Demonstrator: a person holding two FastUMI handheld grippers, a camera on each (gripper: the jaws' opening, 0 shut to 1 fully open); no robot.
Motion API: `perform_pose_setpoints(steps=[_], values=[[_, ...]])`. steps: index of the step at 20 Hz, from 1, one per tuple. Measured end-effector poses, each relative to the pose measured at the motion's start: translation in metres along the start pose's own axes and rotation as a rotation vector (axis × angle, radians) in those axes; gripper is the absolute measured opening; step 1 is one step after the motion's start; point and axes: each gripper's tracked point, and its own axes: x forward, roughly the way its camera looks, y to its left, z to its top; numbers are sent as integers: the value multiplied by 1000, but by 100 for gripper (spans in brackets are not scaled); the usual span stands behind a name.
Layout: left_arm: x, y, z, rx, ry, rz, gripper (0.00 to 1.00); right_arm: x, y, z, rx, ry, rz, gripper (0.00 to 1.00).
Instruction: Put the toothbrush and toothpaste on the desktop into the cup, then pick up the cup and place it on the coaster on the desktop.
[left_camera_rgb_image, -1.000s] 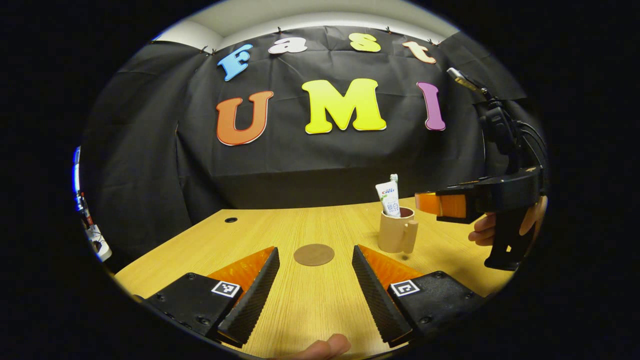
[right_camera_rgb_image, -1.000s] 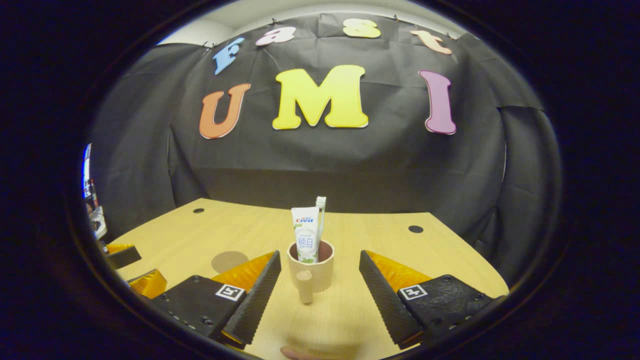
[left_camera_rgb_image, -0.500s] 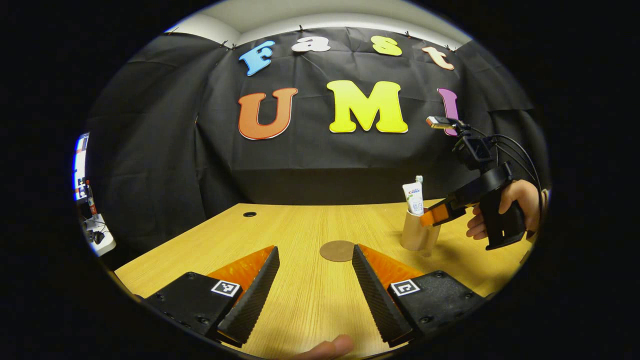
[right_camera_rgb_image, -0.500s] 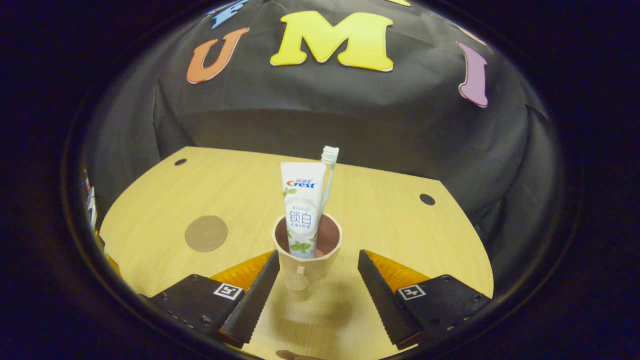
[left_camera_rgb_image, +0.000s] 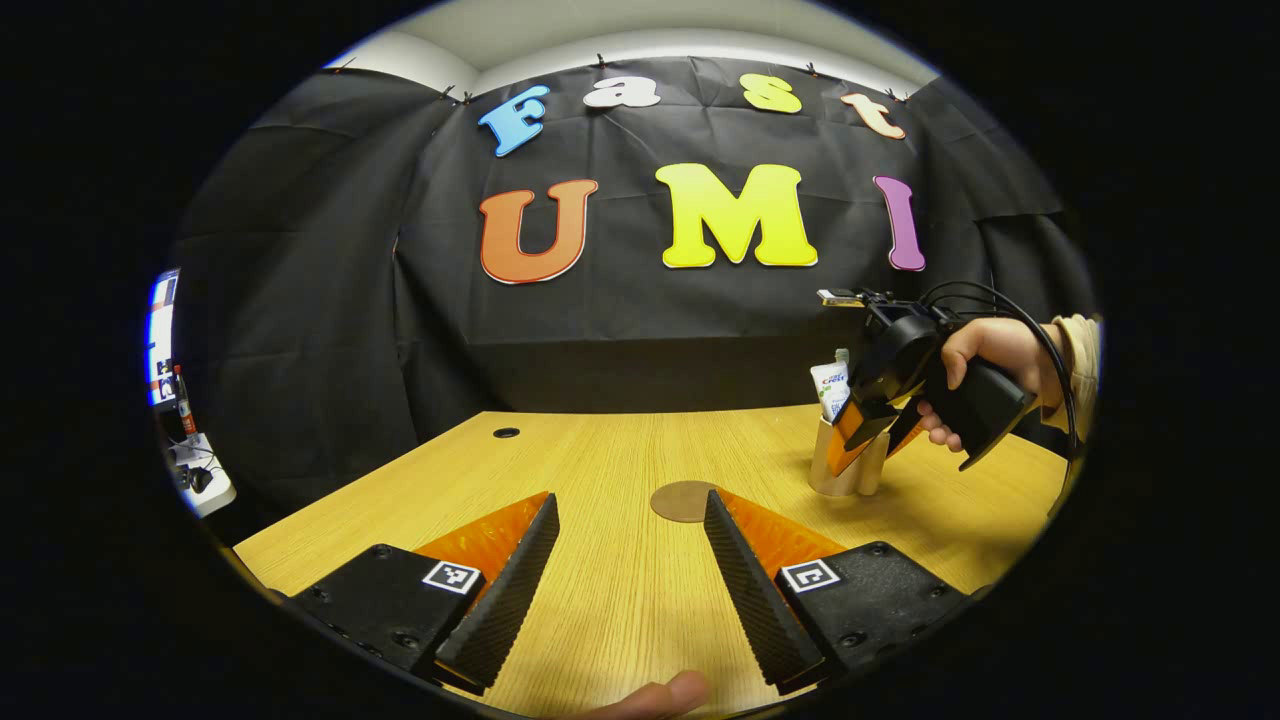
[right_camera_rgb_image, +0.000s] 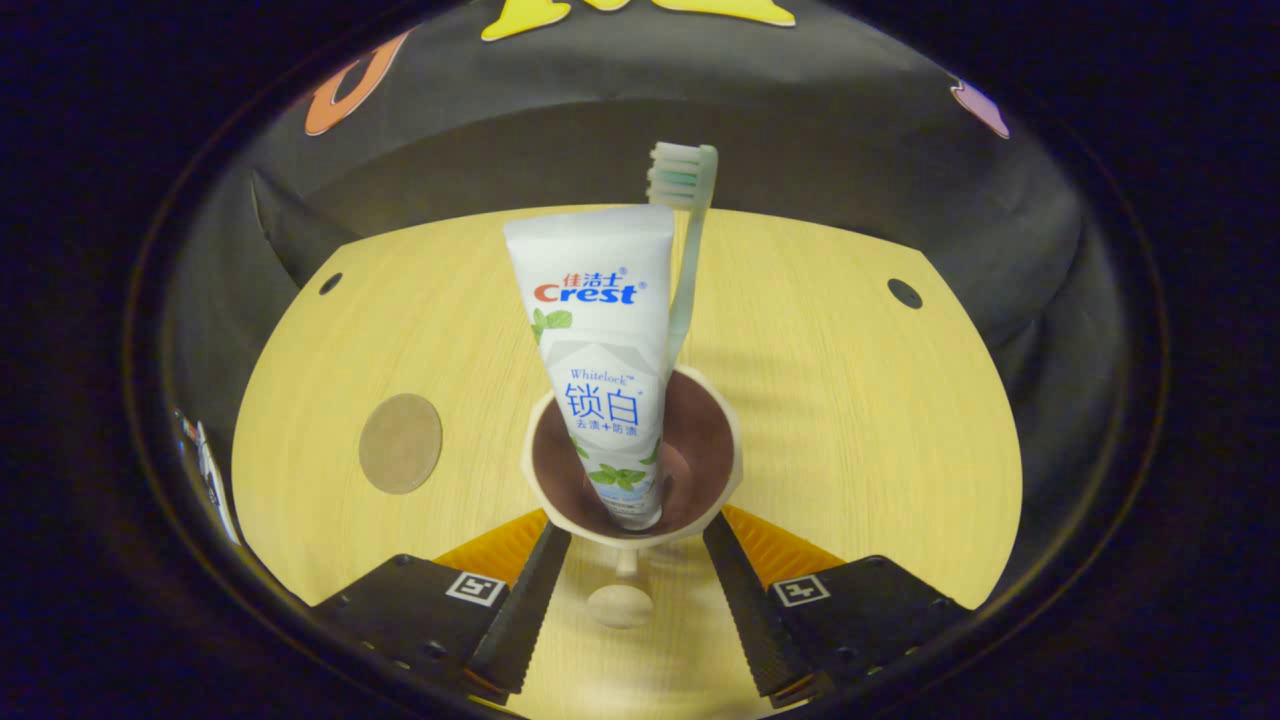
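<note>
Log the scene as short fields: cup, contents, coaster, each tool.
cup: upright on the desk, handle toward the right tool
contents: toothpaste and toothbrush standing inside
coaster: bare, to the cup's left in the right gripper view
right tool: open, fingers either side of the handle
left tool: open, low over the desk, holding nothing

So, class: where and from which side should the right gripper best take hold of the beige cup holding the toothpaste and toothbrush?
Probably the beige cup's body below the rim, from the handle side, one finger on each flank; the upright toothpaste tube and toothbrush block any grip from above.
</note>
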Motion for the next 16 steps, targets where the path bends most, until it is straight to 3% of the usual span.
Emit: perform_pose_setpoints(steps=[3,5,7,16], values=[[1,-1,-3,3,4,-5,93,1,1,-6,9,52,-11,77],[0,-2,-5,-4,8,-11,93,3,1,-21,41,115,-7,65],[0,-3,-6,-8,10,-13,93,3,2,-23,61,129,-13,28],[-4,-1,-12,10,15,-9,93,3,2,-16,40,86,-4,20]])
